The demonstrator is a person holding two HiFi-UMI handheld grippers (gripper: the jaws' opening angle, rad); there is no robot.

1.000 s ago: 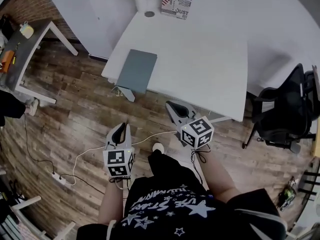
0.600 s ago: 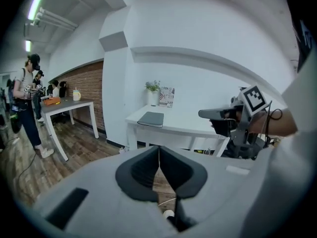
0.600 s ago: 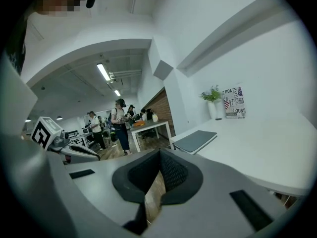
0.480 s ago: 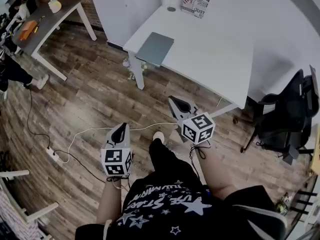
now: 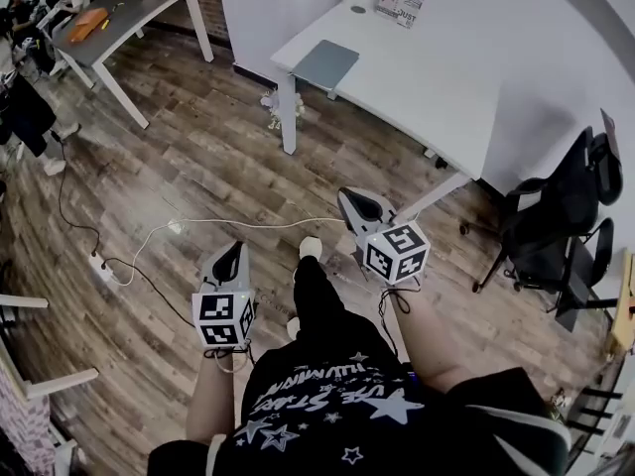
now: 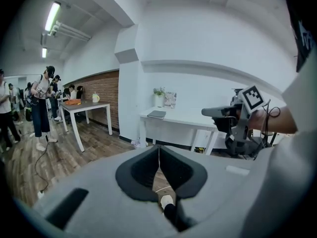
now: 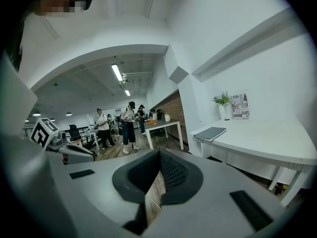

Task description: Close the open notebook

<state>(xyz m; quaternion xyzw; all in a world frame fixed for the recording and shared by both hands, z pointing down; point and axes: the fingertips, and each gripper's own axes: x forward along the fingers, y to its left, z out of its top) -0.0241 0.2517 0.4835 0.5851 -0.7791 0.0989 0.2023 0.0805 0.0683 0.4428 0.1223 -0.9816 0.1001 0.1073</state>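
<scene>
Holding both grippers low over the wooden plank floor [image 5: 198, 167], I see the left gripper [image 5: 231, 254] and right gripper [image 5: 352, 201] each pinched together on nothing. Far off, the flat grey notebook [image 5: 325, 64] lies closed on the white table's [image 5: 427, 77] near-left corner; beyond it a white pot [image 7: 227, 112] holds a green plant [image 7: 221, 99]

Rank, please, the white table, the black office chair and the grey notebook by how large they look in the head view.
1. white table: largest.
2. black office chair: second, though it stands nearer the camera, which flatters it.
3. grey notebook: clearly smallest.
</scene>
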